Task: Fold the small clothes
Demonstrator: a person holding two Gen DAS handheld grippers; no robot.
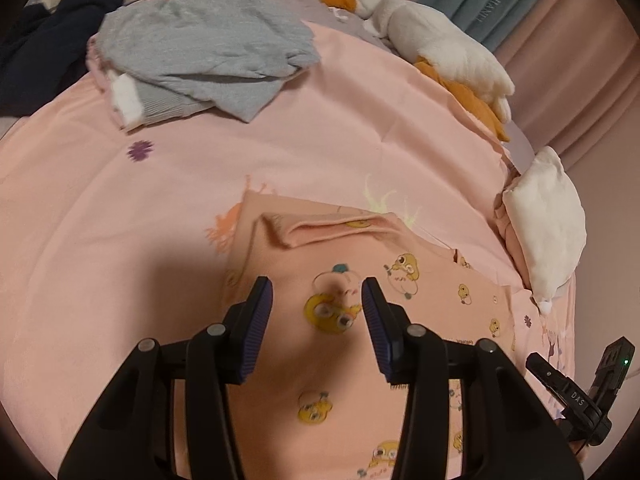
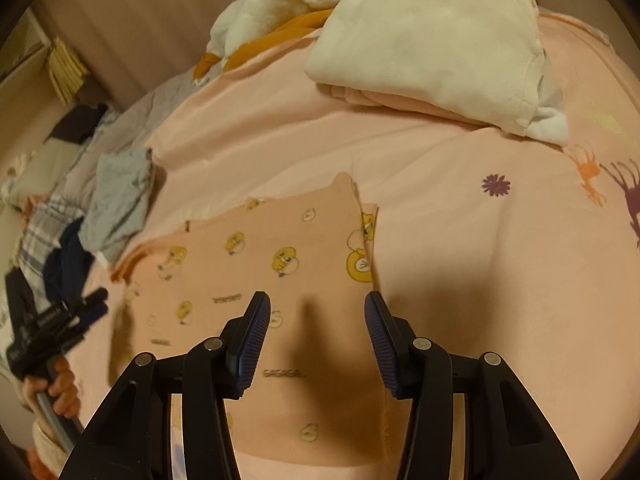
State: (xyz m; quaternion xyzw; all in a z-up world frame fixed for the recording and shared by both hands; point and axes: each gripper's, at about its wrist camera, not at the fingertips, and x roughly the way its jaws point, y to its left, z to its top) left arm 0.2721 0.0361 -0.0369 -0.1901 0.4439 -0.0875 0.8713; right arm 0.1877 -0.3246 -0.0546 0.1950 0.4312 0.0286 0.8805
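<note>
Since both grippers hang half-open and empty right over the pink duck-print top (image 1: 360, 280) spread on the bed (image 1: 120, 240), left gripper (image 1: 317, 292) sits mid-cloth while right gripper (image 2: 316, 306) is nearer its right edge, long axis running away from them.

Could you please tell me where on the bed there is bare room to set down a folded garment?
Bare sheet lies between the grey garment, the plush duck and the pink duck-print garment. The edge by the folded white pile is crowded.
</note>
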